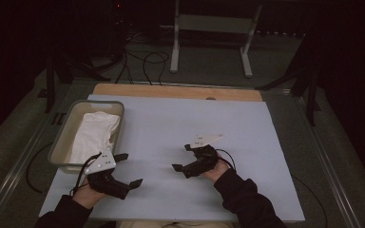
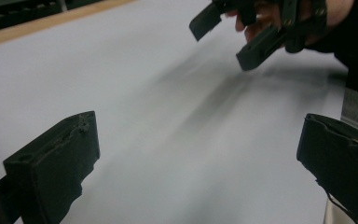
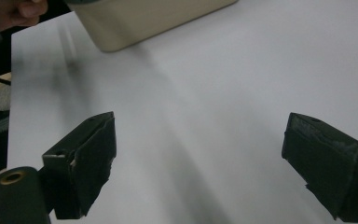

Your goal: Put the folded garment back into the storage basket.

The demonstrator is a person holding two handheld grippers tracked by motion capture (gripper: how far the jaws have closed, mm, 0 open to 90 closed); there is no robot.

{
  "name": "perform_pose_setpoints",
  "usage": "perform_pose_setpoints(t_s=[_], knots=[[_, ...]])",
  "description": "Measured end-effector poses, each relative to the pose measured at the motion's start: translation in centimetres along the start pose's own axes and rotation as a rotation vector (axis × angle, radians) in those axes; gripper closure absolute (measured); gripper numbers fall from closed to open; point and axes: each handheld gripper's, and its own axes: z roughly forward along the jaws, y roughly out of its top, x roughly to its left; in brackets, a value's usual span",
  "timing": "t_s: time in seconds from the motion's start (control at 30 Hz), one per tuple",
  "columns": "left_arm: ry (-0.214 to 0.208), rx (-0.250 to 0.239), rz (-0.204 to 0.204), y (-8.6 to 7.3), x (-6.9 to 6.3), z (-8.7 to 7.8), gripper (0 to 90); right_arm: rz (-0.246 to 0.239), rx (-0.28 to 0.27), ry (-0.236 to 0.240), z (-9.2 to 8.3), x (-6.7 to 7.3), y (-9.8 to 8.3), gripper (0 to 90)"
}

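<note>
A: At the far left of the high view we see the beige tub (image 1: 62, 142) with a folded white cloth (image 1: 92, 135) lying inside it. The tub stands on the left edge of the pale blue mat (image 1: 195, 123).

B: Yes. Our left gripper (image 1: 129, 169) is just beside the near corner of the tub, but we do not touch it. Its jaws stand wide apart and hold nothing.

A: The left gripper view confirms this: between its jaws (image 2: 191, 154) we find bare mat. It also shows the right gripper (image 2: 228, 39) from the side, farther off, with fingers behind it, which the high view does not give so clearly.

B: And our right gripper (image 1: 183, 157), more to the right on the mat, is also spread wide, with nothing in it.

A: In the right gripper view (image 3: 198, 158) we see the tub's wall (image 3: 144, 21) from low, at the top edge. The cloth is hidden there.
</note>
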Motion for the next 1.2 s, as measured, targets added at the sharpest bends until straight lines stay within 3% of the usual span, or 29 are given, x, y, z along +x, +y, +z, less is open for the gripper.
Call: perform_pose_setpoints(t_s=[0.23,0.4,0.7,0.87,1.03,1.2], knots=[[-0.03,0.018,0.019,-1.7,-1.0,1.2,0.0,0.014,-0.012,-0.014,-1.9,-0.2,-2.9,9.9],[-0.019,0.038,0.031,-3.4,-1.2,1.5,0.0,0.022,-0.037,-0.038,-3.3,-0.4,-5.2,9.9],[-0.008,0.036,0.03,-5.6,-1.1,0.9,0.1,0.042,-0.044,-0.148,-6.3,-0.9,-8.2,9.9],[-0.007,0.035,0.032,-6.2,-0.7,0.2,0.1,0.042,-0.052,-0.175,-7.5,-0.8,-9.5,9.6],[0.02,0.018,0.036,-6.7,-0.4,-0.5,0.1,0.051,-0.036,-0.191,-8.1,-0.9,-10.5,9.5],[0.046,0.009,0.037,-6.8,-0.3,-0.9,0.1,0.053,-0.069,-0.208,-8.9,-0.8,-10.8,9.6]])
